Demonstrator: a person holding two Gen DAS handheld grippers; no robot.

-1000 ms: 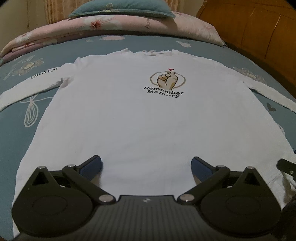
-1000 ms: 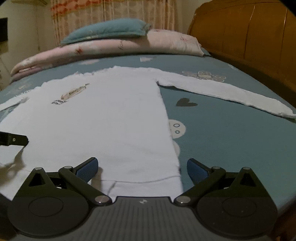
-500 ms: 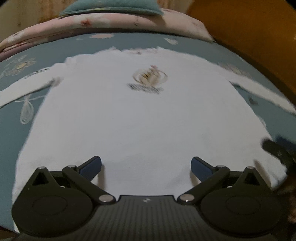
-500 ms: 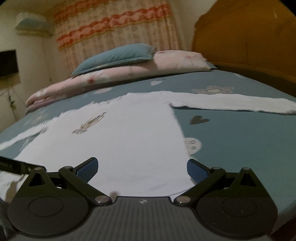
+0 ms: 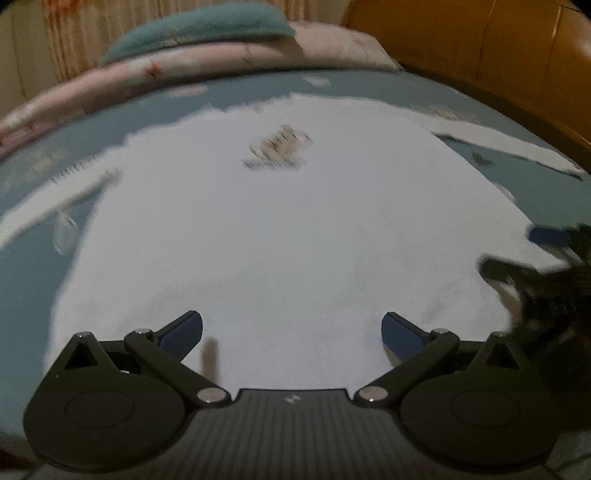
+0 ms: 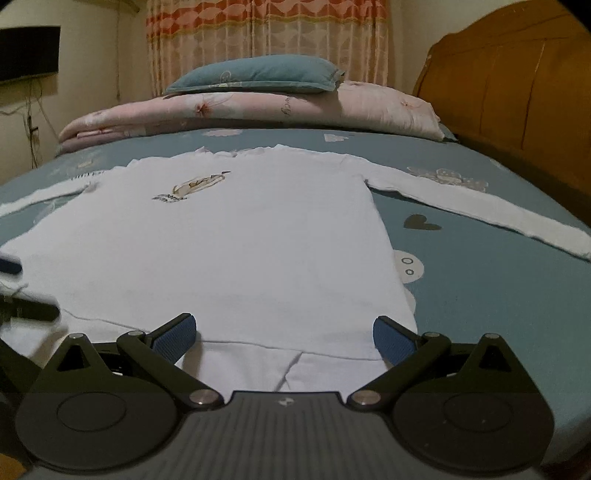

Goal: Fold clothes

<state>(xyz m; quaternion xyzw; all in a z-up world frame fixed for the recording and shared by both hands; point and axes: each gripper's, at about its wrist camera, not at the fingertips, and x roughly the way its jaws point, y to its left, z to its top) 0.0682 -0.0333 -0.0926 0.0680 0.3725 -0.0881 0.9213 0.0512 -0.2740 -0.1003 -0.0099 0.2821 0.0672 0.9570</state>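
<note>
A white long-sleeved shirt (image 6: 236, 236) lies flat and face up on a bed covered with a teal patterned sheet (image 6: 480, 295). Its hem is at the near edge, its collar at the far end, and both sleeves are spread out to the sides. A small printed emblem (image 6: 195, 184) sits on the chest; in the left wrist view it is too blurred to read.

The left gripper (image 5: 291, 330) hangs over the near middle of the shirt with its blue-padded fingers (image 5: 184, 330) spread wide apart, grasping nothing. The right gripper (image 6: 284, 334) is low over the hem at the shirt's near right corner, fingers (image 6: 393, 341) likewise released and wide, with cloth lying between them but not pinched.

In the left wrist view the right gripper appears as a dark blur at the right edge. In the right wrist view the left gripper's fingertip shows at the left edge.

At the far end of the bed lies a folded pink floral quilt (image 6: 258, 107) with a teal pillow (image 6: 255, 74) on top. A wooden headboard (image 6: 517, 81) stands on the right, and striped curtains (image 6: 266, 29) hang behind.
</note>
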